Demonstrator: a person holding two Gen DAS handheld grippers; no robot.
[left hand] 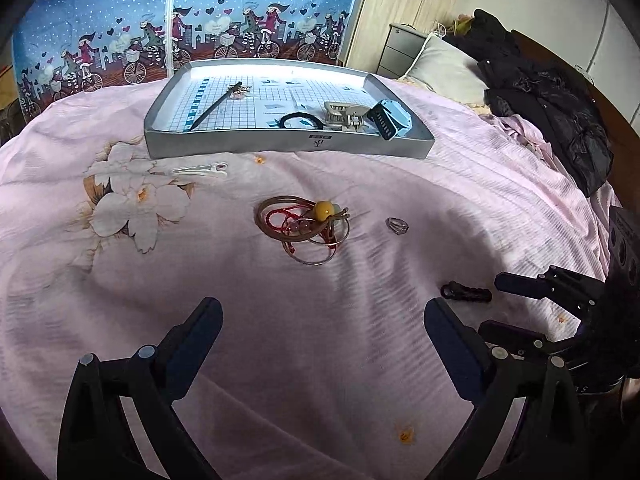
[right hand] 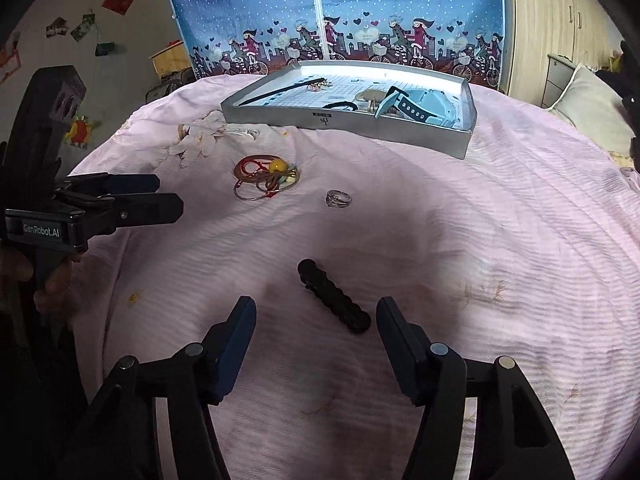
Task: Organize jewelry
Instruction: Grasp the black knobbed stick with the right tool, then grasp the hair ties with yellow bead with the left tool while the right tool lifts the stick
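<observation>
Black hair clip (right hand: 333, 295) lies diagonal between spread right gripper (right hand: 316, 322) fingers.

My left gripper (left hand: 322, 320) hovers low with its jaws spread wide and nothing between them. My right gripper (right hand: 316, 320) is also wide open, held low and just beside the left, its fingers (right hand: 236, 336) empty.

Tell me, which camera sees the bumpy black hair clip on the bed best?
The right wrist view. There the black hair clip lies large and whole on the pink bedspread, just ahead of the open right gripper. In the left wrist view it is small and off to the right side, so its bumps are hard to see.
</observation>
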